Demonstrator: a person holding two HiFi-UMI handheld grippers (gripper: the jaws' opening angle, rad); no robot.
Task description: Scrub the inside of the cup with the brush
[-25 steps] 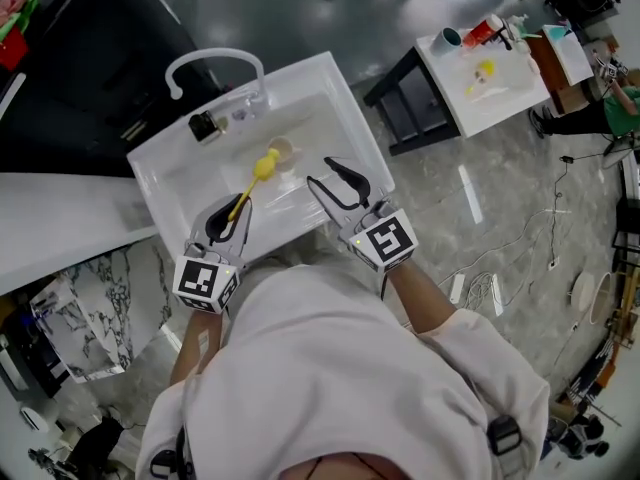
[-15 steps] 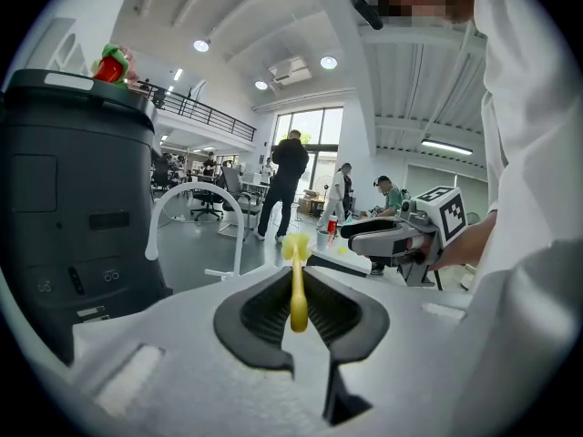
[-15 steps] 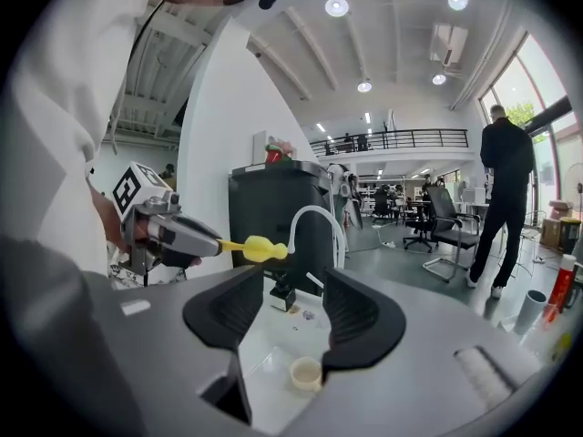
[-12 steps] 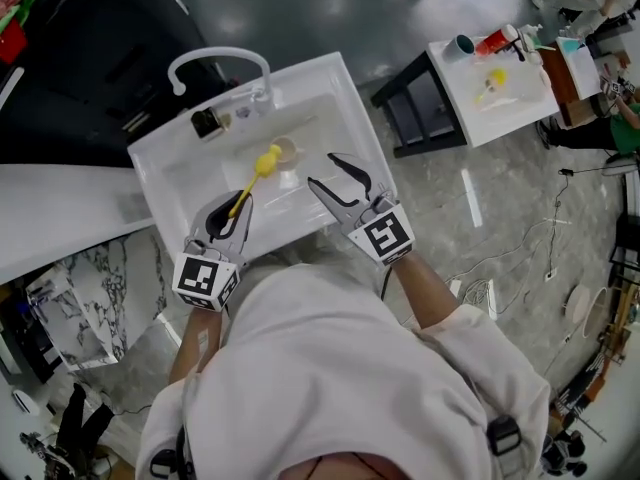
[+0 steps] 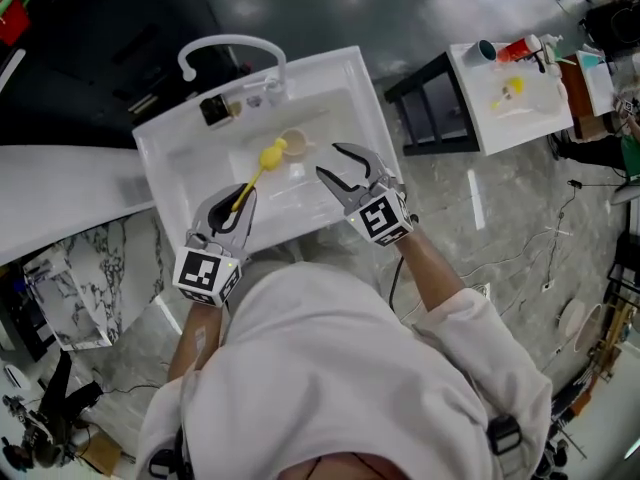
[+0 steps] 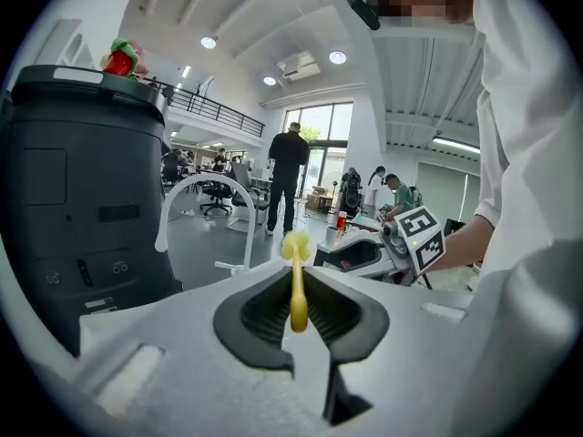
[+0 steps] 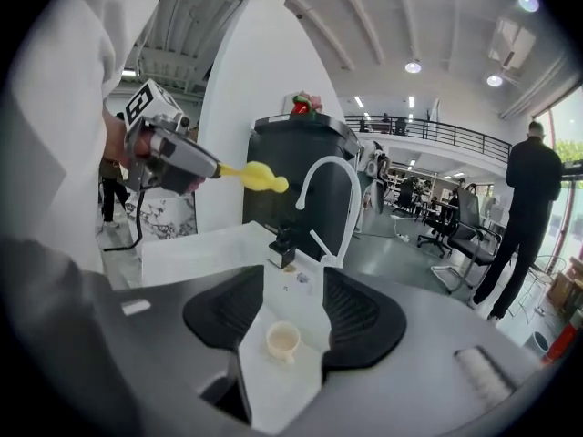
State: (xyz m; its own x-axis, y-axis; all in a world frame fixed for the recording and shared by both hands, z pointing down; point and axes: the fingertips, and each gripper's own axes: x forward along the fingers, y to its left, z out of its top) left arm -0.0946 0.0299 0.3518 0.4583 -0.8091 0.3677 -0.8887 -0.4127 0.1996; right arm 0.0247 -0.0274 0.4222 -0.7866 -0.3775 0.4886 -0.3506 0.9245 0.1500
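My left claw [image 6: 298, 285] is clamped on the thin handle of the yellow brush [image 5: 257, 173]. The brush head hangs over the white sink [image 5: 352, 68], just beside the cup [image 7: 283, 340]. The cup sits on the sink floor toward the faucet [image 5: 228, 46] end, mouth up as far as I can tell. My right claw [image 7: 296, 321] has just been opening, and its jaws stand wide apart with nothing gripped. The cup lines up between them but lies further ahead, clear of the pads.

I judge the step in hand to be taking hold of the cup so the brush can work inside it. To do that well I should lower the right claw until the pads straddle the cup's wall, keeping clear of its small handle. Then I close firmly, because a light cup on a slick sink floor will likely skid. I should keep the brush head off the rim until the cup is pinned, then feed the head straight down the mouth.
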